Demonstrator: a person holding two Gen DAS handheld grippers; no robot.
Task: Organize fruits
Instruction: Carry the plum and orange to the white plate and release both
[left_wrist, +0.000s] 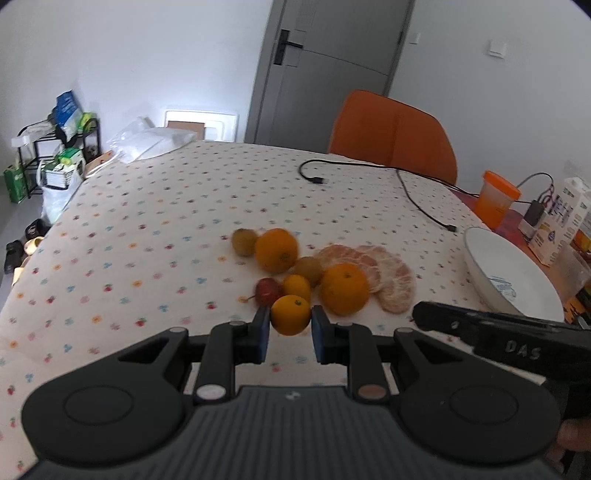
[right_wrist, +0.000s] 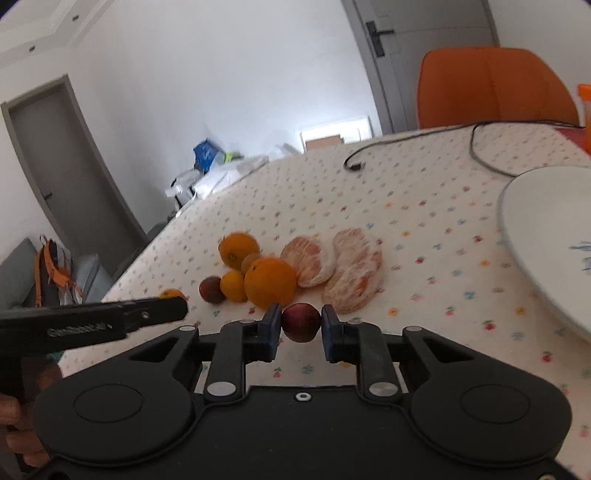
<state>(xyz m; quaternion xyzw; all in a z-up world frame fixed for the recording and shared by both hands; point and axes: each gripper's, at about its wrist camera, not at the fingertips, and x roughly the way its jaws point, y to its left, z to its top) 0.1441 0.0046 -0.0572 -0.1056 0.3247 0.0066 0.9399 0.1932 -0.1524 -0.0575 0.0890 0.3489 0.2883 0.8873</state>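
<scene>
Two grippers hover over a spotty tablecloth (left_wrist: 155, 229). At 9 o'clock, the left gripper (left_wrist: 290, 326) squeezes a small orange (left_wrist: 290, 314). The fruit pile (left_wrist: 317, 273) sits in the middle. At 3 o'clock, the right gripper (right_wrist: 301, 328) pinches a red plum (right_wrist: 301, 322) beside a white plate (right_wrist: 535, 236). An orange chair (left_wrist: 393, 133) and grey door (left_wrist: 325, 70) stand at 12 o'clock.

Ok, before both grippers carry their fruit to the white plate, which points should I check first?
1. Left gripper closed on the small orange: ok.
2. Right gripper closed on the red fruit: ok.
3. Both fruits lifted off the tablecloth: cannot tell.
4. White plate has free space: ok, its visible part is bare.
5. Black cable away from the plate: not ok, its end lies near the rim.
</scene>
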